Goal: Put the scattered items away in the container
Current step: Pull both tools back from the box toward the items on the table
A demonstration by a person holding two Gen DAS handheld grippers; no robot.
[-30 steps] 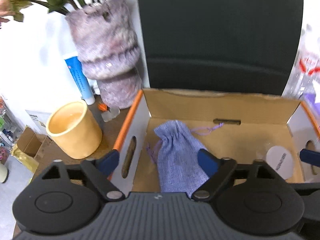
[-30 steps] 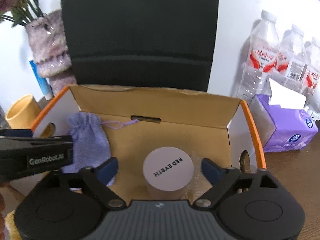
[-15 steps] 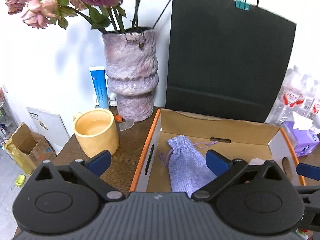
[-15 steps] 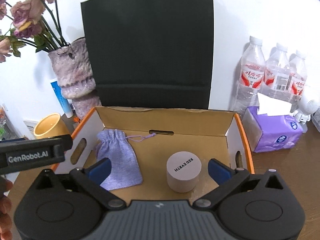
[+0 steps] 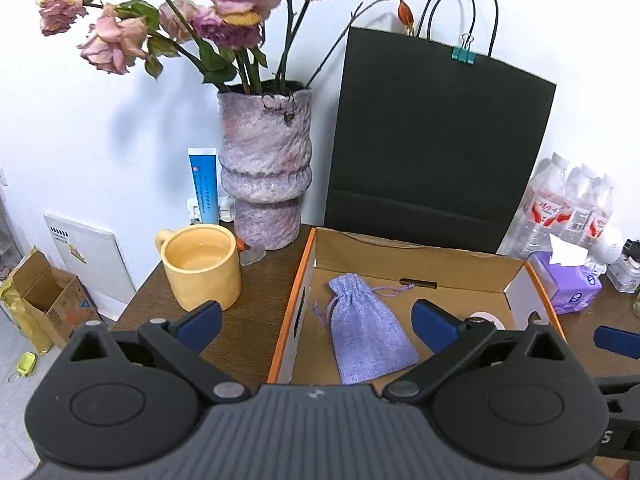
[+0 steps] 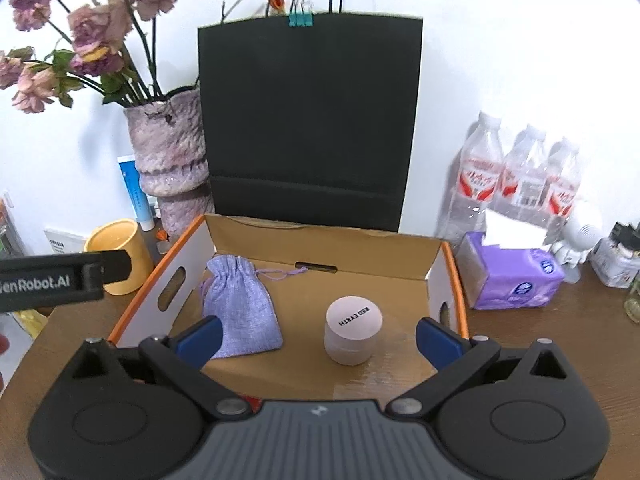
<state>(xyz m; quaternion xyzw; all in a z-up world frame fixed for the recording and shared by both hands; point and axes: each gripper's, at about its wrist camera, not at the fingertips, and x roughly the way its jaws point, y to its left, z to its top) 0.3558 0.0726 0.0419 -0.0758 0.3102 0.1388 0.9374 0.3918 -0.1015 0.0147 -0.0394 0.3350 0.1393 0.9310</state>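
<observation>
A brown wooden table (image 6: 540, 344) stands against a white wall; a black paper bag (image 6: 310, 120) rises directly behind the open cardboard box (image 6: 320, 246).

Both grippers are spread wide and hold nothing. The left gripper (image 5: 316, 320) hangs above the box's near left corner; the right gripper (image 6: 318, 336) hangs above its near edge.

Box contents:
- Cloth pouch (image 6: 240, 304): lies flat, ahead of the right gripper's left jaw. Judged light, soft and compliant. Grip across the body or the gathered neck; the drawstring may snag.
- Small jar (image 6: 352, 336): stands upright between the right gripper's jaws, just ahead of them, apart from the pouch. Judged rigid, with a smooth side wall that may slip. Grip across the side wall below the lid.

Clearance: the box interior is open from above, with free floor between pouch and jar. Obstacles outside the jaws: yellow mug (image 5: 202, 266) and vase (image 5: 266, 160) to the left, tissue pack (image 6: 512, 276) and water bottles (image 6: 520, 176) to the right. No loose item is visible on the table nearby.
</observation>
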